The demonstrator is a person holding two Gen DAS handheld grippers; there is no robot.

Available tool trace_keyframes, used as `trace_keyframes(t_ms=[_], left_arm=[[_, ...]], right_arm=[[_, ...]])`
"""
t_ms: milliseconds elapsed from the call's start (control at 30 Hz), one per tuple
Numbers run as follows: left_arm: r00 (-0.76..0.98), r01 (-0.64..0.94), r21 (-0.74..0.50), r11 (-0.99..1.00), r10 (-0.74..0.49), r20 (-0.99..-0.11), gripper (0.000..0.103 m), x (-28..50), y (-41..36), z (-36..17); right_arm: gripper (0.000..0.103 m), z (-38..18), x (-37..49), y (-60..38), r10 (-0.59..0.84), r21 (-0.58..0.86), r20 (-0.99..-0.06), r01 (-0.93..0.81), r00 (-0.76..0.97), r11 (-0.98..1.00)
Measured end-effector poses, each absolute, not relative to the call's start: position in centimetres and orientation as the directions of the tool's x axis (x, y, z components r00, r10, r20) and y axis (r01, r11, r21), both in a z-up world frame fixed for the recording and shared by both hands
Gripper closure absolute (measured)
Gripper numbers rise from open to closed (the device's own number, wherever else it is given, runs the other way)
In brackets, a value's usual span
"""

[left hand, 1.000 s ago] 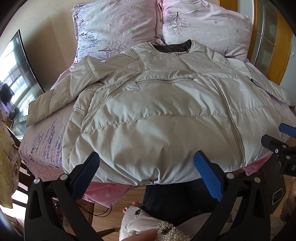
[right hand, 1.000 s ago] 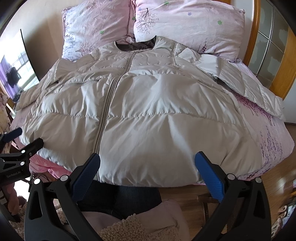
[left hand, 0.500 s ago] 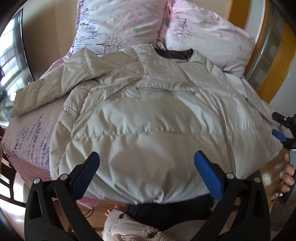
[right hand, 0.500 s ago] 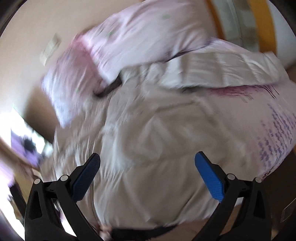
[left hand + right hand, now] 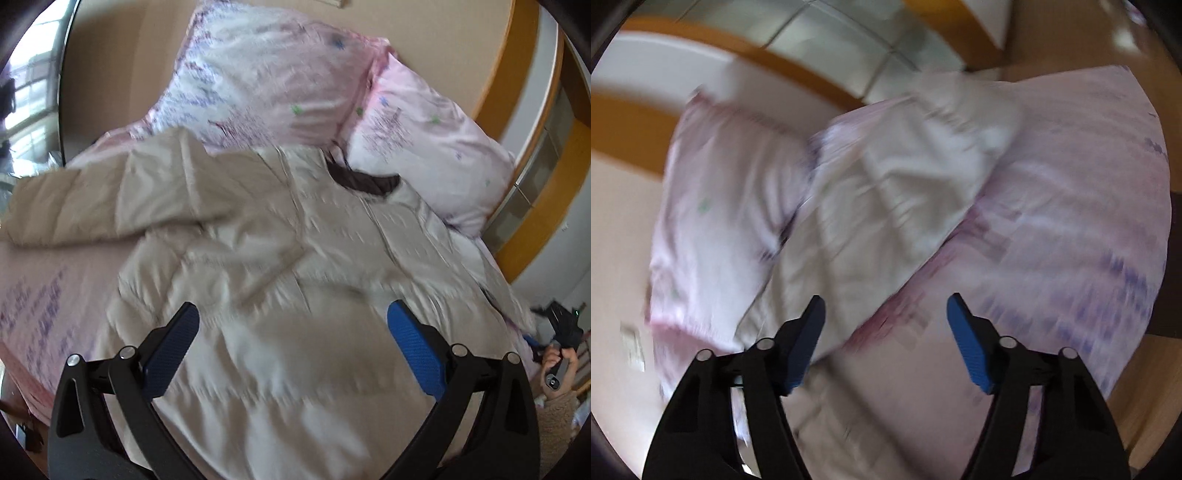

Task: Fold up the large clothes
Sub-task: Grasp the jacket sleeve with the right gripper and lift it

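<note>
Jaws first. Right gripper (image 5: 886,325): blue-padded jaws have just been closing in from full width, but they're still apart w/ nothing between them; below the gap is the pink sheet and the edge of the puffy beige quilted jacket (image 5: 871,206), not pinched. Left gripper (image 5: 291,347): jaws wide apart, empty, hovering over the jacket body (image 5: 295,295).

Changes vs a sec ago: right gripper was square-on at the jacket hem from the foot of the bed; now it has swung out to the jacket's far side and rolled hard over, so its view is tilted and smeared w/ motion blur. It now looks at the jacket's outstretched sleeve (image 5: 945,122) lying on the pink floral bedsheet (image 5: 1071,221), w/ a pink floral pillow (image 5: 731,192) just beside it. In the left view the right gripper (image 5: 561,325) shows small at the frame's right edge, in a hand (image 5: 557,365), beyond the jacket's side. Left gripper has drifted too: its view has shifted toward the other sleeve (image 5: 92,199), which lies spread over the sheet near the pillows (image 5: 280,81). View also blurred.

Jacket itself: same as before, flat, front up, zipped, collar (image 5: 365,181) at the pillows, both sleeves out. No fold made yet.

Meaning, prob.: approach phase for the first fold, i.e. each gripper heading for a sleeve or side edge to bring it in over the body. Right jaws narrowing before contact suggests pre-shaping for a pinch on the sleeve. Puffy fill will likely spring back, so a deep bite seems wise.
</note>
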State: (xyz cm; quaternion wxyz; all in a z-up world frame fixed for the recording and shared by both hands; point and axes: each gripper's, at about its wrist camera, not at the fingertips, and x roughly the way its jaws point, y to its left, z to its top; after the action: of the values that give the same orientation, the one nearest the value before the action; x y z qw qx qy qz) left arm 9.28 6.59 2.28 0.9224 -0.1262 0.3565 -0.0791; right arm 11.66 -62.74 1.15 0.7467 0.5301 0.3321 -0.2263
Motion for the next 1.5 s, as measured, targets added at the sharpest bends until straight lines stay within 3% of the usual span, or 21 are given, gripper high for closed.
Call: trace_keyframes(t_ms=[267,600,800,933,1167,1300,1333,1367,1400,1467,1500], left_arm=[[0.661,0.040,-0.364,0.931,-0.298,-0.689,0.002,15.6,8.6,2.3],[0.699,0.058,-0.323,0.944,-0.270,-0.662,0.002,20.0,8.3,2.5],[0.630,0.101,-0.479,0.872,-0.428,-0.648,0.002,22.7,8.9,1.9],[0.578,0.091,-0.640,0.763,-0.564,-0.590,0.002,24.0,9.6,1.1],[0.580,0.150,-0.651,0.744,-0.599,-0.552,0.002,25.0,7.9,2.4],[0.541,0.157,-0.684,0.712,-0.641,-0.544,0.002,25.9,6.9,2.6],[0.532,0.166,-0.691,0.704,-0.654,-0.538,0.002,25.9,6.7,2.6],[0.528,0.176,-0.691,0.701,-0.660,-0.535,0.002,25.8,6.6,2.6],[0.525,0.193,-0.687,0.700,-0.665,-0.531,0.002,25.7,6.5,2.7],[0.531,0.221,-0.673,0.706,-0.666,-0.524,0.002,25.4,6.5,2.8],[0.534,0.226,-0.667,0.710,-0.663,-0.524,0.002,25.3,6.6,2.7]], right_arm=[[0.056,-1.4,11.9,-68.0,-0.024,0.631,-0.760,0.746,0.649,0.213],[0.092,1.4,14.4,-67.7,-0.213,0.439,-0.816,0.816,0.537,0.377],[0.097,6.3,18.2,-64.1,-0.329,0.326,-0.754,0.759,0.568,0.563],[0.097,10.5,21.3,-59.1,-0.345,0.266,-0.676,0.653,0.651,0.709],[0.100,15.4,27.0,-47.4,-0.152,0.231,-0.585,0.343,0.797,0.910],[0.100,15.3,29.3,-42.4,-0.064,0.206,-0.618,0.240,0.783,0.949],[0.099,14.9,29.4,-42.5,-0.055,0.225,-0.634,0.252,0.772,0.941],[0.090,14.5,29.2,-43.2,-0.064,0.236,-0.649,0.281,0.758,0.930],[0.065,14.0,28.8,-44.1,-0.089,0.237,-0.666,0.323,0.741,0.916],[0.024,13.0,27.6,-46.3,-0.154,0.240,-0.685,0.420,0.712,0.876],[0.023,12.4,26.6,-48.1,-0.211,0.230,-0.696,0.491,0.686,0.840]])
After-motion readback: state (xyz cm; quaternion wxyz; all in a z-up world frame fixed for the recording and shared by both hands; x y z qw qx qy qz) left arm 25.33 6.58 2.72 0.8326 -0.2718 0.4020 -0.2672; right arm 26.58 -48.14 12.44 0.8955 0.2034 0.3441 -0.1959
